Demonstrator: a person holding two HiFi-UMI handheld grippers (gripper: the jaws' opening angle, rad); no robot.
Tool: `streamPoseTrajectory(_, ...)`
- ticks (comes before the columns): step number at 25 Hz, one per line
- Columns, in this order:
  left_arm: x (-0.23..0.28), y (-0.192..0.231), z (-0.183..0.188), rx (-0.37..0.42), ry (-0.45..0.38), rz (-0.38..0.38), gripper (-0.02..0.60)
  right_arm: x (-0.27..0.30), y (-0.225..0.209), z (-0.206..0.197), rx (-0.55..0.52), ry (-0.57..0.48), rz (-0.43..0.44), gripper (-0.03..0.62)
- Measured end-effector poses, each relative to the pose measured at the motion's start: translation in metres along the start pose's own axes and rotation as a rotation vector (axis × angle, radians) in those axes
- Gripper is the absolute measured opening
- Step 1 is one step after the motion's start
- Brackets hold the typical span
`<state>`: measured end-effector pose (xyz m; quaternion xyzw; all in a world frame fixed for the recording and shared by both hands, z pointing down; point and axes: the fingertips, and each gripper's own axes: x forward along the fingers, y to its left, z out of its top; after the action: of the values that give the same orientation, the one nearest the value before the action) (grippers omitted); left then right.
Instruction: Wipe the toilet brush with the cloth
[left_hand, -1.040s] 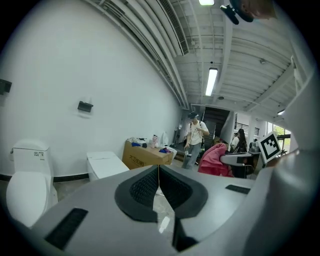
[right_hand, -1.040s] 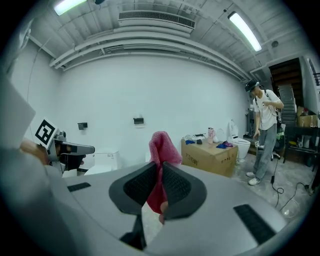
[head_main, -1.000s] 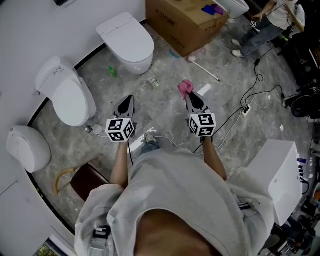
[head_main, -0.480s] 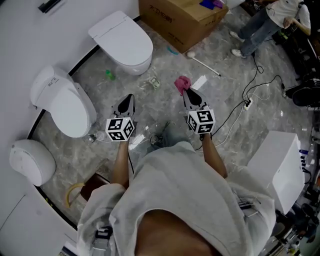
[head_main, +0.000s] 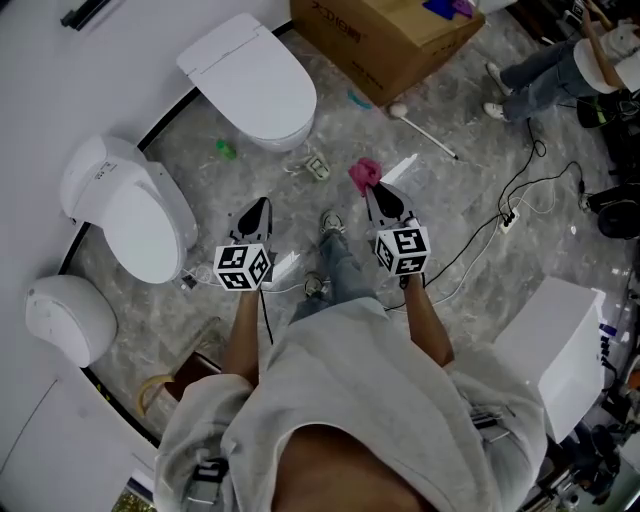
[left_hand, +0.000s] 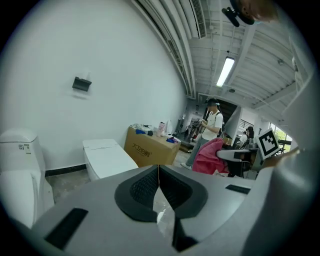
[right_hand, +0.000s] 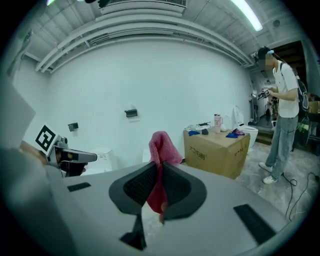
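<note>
My right gripper is clamped on the cloth. The pink fabric is pinched between the two pads, bunches up above the tips and hangs a little below them. In the head view the cloth sits at the 12 o'clock end of that gripper, held up off the floor.

My left gripper has its jaws pressed together with nothing between them. It is held beside the right one, at its 9 o'clock and apart from it, and both point the same way.

The brush lies flat on the floor at about 1 o'clock from the cloth, well apart from it and touched by neither gripper. Its round white head is at the 11 o'clock end, just beside the corner of the box. The thin handle runs off toward 4 o'clock.

A toilet stands at 12 o'clock from my left gripper. A second toilet is at 9 o'clock and a third toilet at 8 o'clock, all along the curved wall. A cable trails across the floor at 3 o'clock from my right gripper. A person stands far off at 2 o'clock.
</note>
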<state>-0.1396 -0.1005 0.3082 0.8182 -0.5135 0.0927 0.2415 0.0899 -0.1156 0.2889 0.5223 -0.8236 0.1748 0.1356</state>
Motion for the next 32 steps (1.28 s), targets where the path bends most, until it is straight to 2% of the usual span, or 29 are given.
streamPoseTrajectory(7, 0.067, 0.015, -0.009, -0.007, 0.074, 0.02, 0.023, 0.064, -0.032, -0.01, 0.025, 0.046, 0.043, 0.06)
streamPoseTrajectory(13, 0.118, 0.035, -0.035, -0.018, 0.091, 0.033, 0.023, 0.111, -0.054, -0.038, 0.03, 0.071, 0.063, 0.059)
streamPoseTrajectory(23, 0.186, 0.077, -0.157, -0.022, 0.071, 0.025, 0.023, 0.169, -0.078, -0.132, 0.018, 0.006, 0.055, 0.06)
streamPoseTrajectory(29, 0.239, 0.112, -0.225, -0.019, -0.003, 0.033, 0.023, 0.208, -0.096, -0.208, -0.012, -0.026, 0.063, 0.06)
streamPoseTrajectory(32, 0.27, 0.123, -0.249, 0.031, -0.038, 0.011, 0.023, 0.229, -0.106, -0.245, 0.011, -0.05, 0.075, 0.06)
